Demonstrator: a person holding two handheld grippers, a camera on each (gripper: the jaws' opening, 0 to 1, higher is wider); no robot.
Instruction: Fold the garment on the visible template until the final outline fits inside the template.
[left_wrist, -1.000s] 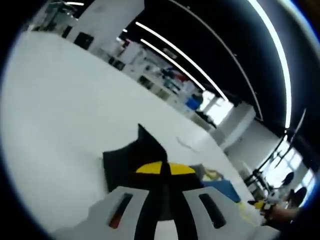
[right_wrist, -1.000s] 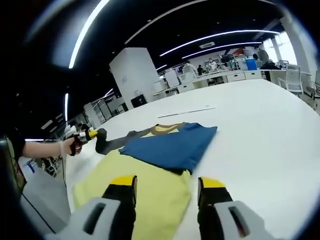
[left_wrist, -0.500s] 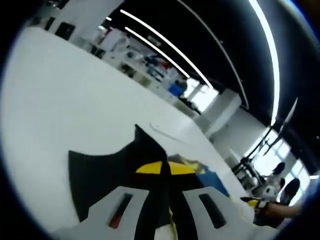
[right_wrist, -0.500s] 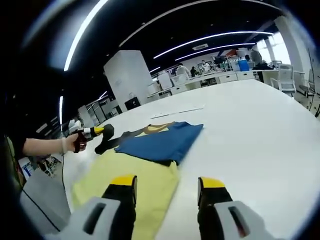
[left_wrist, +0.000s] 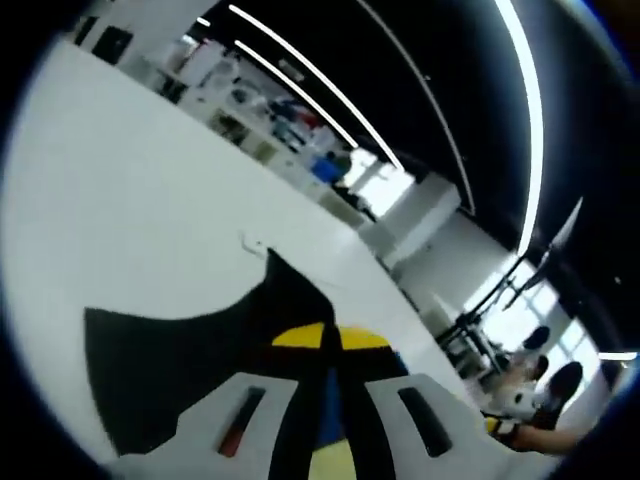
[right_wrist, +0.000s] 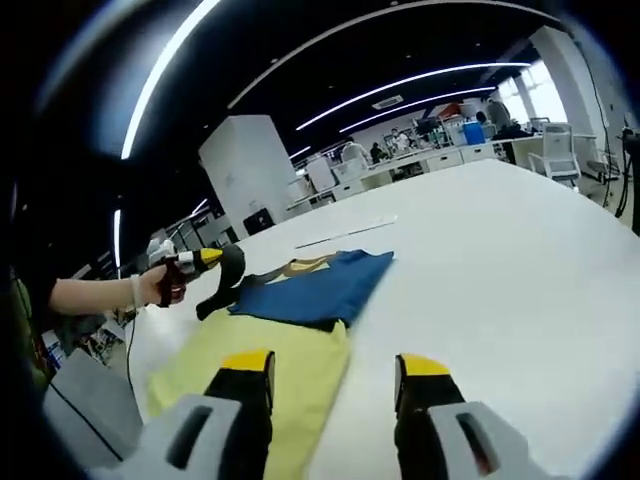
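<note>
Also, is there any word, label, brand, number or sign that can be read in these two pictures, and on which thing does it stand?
None can be read.
The blue garment, the yellow template and the white table carry no print that I can see.
Signs in the far office background are too small and blurred to read.

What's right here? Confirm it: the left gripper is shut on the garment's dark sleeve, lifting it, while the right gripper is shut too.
Only the last part is wrong: the right gripper is open, jaws apart, in the right gripper view. The left gripper does pinch the dark sleeve.
</note>
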